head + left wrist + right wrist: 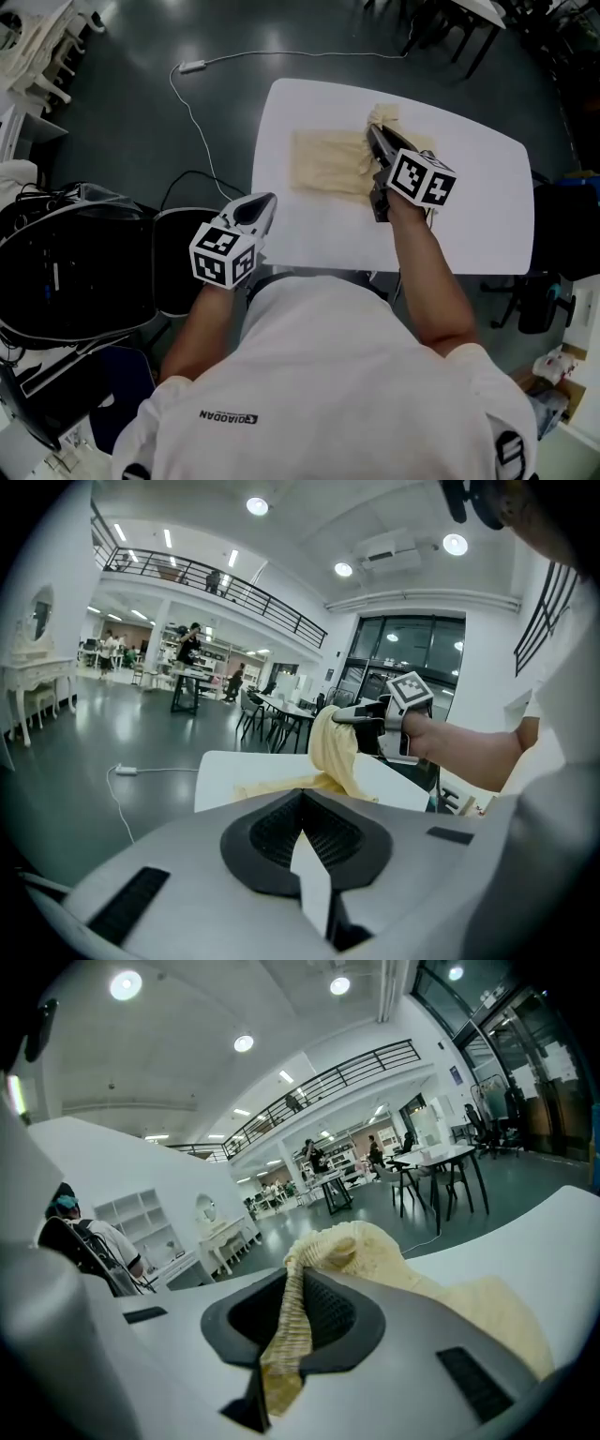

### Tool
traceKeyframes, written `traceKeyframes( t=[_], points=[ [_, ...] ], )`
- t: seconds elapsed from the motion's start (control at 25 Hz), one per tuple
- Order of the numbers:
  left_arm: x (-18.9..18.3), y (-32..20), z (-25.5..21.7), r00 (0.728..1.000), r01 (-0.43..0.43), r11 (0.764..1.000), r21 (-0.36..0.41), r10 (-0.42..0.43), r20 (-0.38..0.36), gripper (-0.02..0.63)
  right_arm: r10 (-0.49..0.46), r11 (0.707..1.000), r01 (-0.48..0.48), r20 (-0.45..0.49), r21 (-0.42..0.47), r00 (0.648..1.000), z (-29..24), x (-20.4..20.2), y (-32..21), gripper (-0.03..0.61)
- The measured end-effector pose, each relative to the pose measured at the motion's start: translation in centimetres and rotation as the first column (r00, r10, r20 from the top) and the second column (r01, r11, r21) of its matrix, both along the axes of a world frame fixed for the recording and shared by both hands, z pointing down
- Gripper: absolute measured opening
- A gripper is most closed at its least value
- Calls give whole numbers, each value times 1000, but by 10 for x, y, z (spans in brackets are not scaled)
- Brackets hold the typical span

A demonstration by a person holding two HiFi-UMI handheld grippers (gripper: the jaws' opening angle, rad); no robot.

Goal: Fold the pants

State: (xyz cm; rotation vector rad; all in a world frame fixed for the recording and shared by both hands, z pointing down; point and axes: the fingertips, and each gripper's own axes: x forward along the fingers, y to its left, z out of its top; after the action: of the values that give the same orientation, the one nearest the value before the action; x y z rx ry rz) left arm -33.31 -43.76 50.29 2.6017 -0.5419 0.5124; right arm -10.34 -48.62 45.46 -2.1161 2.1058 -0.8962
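Spanning the space below the right gripper (376, 133): one white table (469, 197), rounded corners, top mostly bare.

Item two, the pants (323, 161): pale cream, lying flat on the table to the left of that gripper. One end is gathered up into the gripper and raised off the top.

Item three, the right gripper itself: jaws clamped on a ribbed band (284, 1335) of the pants, likely the waistband. The band runs down between the pads, and bunched cloth spills out past the tips.

Item four, the left gripper (268, 200): jaws together, nothing between them. It is held at the table's near corner, well apart from the right gripper and clear of the pants.

Handling, by my judgement: light, limp, thin cloth that drapes and creases at once, not slippery, nothing breakable. It will sag from a single hold. It is best taken at the band and at a free corner beside it, so the fold lands square.
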Motion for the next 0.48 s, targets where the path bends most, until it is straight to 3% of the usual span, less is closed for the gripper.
traceKeyframes(
  t=[0.28, 0.48],
  points=[
    [-9, 2, 3, 999, 47, 999, -15, -47, -4, 23, -114, 990, 111, -29, -89, 993, 46, -53, -38, 64],
    [-13, 6, 4, 998, 64, 998, -18, -64, -8, 23, -120, 977, 118, 2, -180, 993, 111, -67, -63, 66]
  ],
)
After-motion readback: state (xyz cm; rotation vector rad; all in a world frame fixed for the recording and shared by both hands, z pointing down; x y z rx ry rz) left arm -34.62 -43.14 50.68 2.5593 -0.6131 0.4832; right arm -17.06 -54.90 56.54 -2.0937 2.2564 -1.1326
